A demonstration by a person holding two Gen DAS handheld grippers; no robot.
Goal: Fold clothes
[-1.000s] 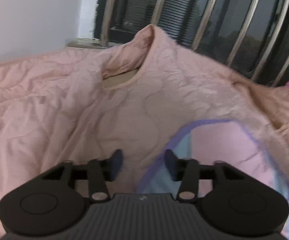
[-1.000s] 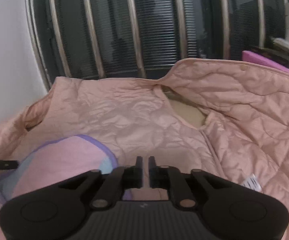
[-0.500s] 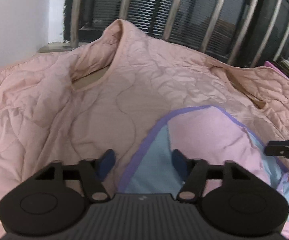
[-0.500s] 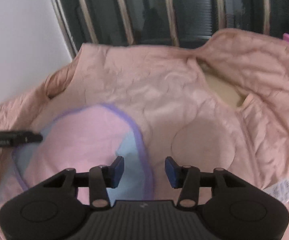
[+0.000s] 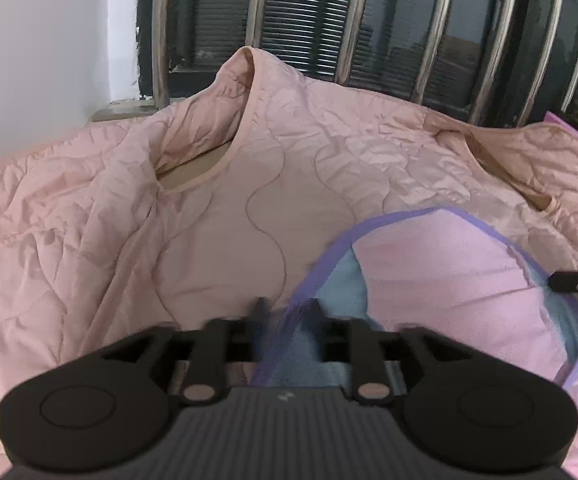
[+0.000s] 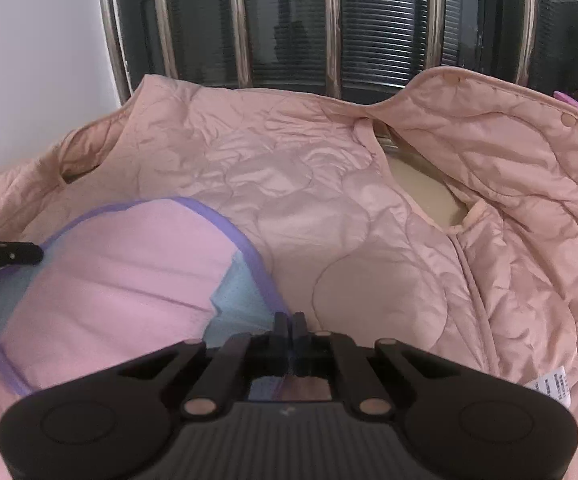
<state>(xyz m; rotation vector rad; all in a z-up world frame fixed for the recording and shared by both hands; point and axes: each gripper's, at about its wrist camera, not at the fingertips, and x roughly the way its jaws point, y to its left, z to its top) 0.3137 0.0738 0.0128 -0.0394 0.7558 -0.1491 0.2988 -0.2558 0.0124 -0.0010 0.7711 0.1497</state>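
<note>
Fingers of my right gripper are pressed together on the purple hem of the pink garment. These jaws have just been closing, and the hem sits pinched between them. My left gripper has the same hem running up between its fingers, but they are blurred, so I cannot tell whether the pads press on it.

That garment lies directly ahead of both pairs of fingers, spread on top of the quilted jacket. It looks thin, light and limp, with pale blue panels near the trim. I judge it will sag and crease wherever I leave it unsupported. The bound hem is the firmest line to grip, one gripper at each side, so the cloth hangs evenly between them. The jacket underneath looks slick and puffy, so the garment may slide on it.

Beyond the jacket stand the window bars.

Half a second ago my right fingers stood apart above the hem, and my left fingers were spread wider than they look now.
</note>
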